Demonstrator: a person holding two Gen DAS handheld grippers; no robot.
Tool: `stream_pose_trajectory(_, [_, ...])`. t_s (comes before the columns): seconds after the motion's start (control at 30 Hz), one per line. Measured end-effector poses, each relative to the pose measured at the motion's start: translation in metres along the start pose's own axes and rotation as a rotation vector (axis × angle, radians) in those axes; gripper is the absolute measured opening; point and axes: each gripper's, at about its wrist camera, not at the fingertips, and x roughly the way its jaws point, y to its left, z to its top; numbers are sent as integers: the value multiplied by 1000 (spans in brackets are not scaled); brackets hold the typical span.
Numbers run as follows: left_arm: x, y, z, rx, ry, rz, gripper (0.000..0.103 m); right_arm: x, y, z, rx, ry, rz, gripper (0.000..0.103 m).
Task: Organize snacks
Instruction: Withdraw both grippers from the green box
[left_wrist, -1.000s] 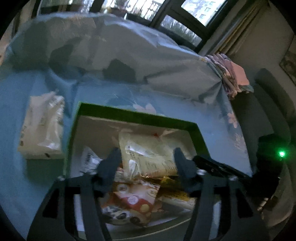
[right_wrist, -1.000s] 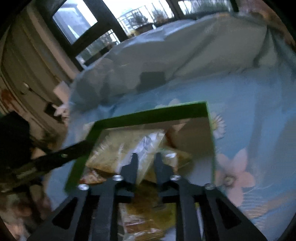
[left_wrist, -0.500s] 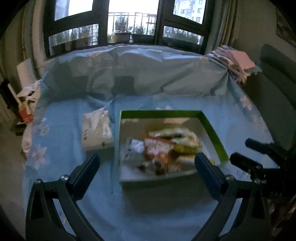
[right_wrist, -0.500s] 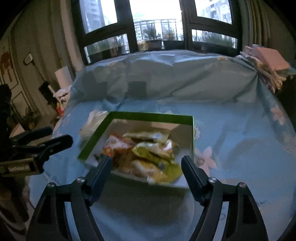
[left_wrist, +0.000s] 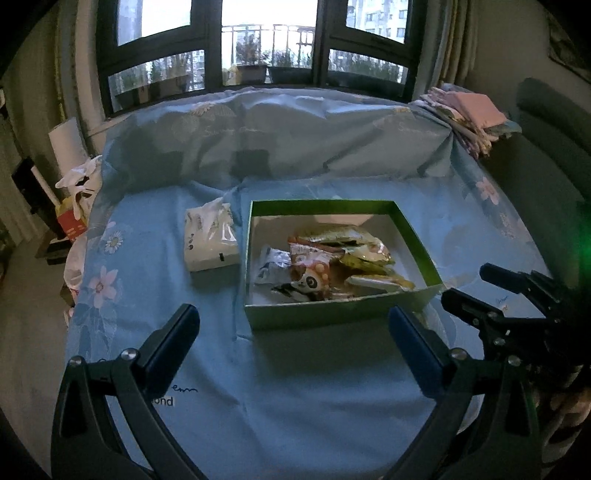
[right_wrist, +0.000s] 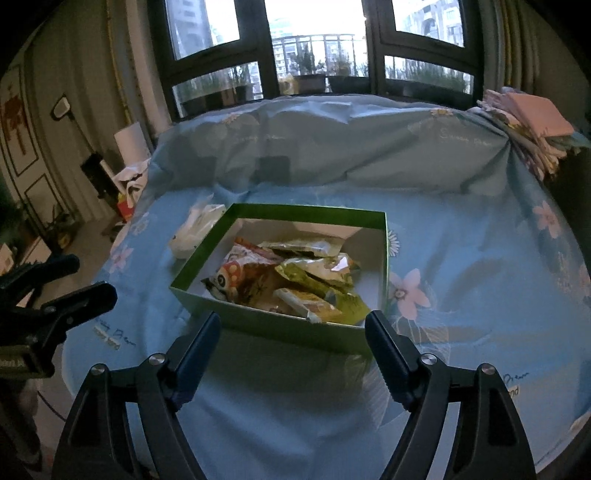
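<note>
Snack packets (left_wrist: 332, 258) lie heaped inside the green box (left_wrist: 343, 315), which sits at the centre of both wrist views on the blue flowered sheet (left_wrist: 295, 387); a white packet (left_wrist: 210, 240) lies outside it, just beside the box's left wall in the left wrist view and peeking out behind the box's upper-left corner in the right wrist view; left gripper (left_wrist: 293, 328) hangs at the bottom of its frame with fingers spread as wide as they go, nothing between them; right gripper (right_wrist: 293, 336) also stands short of the box with its jaws opening, fingers apart and empty, the box's near wall showing in the gap but untouched; each gripper appears at the side edge of the other's view, level with the box. Judged from this, the step in hand is a pause between placements, with most snacks boxed; the next move probably calls for the left gripper to reach up and left to the white packet, pinch its soft wrapper, and lift it over the green rim.
</note>
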Motion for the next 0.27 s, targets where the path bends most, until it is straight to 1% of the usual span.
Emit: stream_pose_trajectory(0.27, [1, 0, 2, -5, -9, 25, 103, 0, -1, -1, 10, 0, 0, 81])
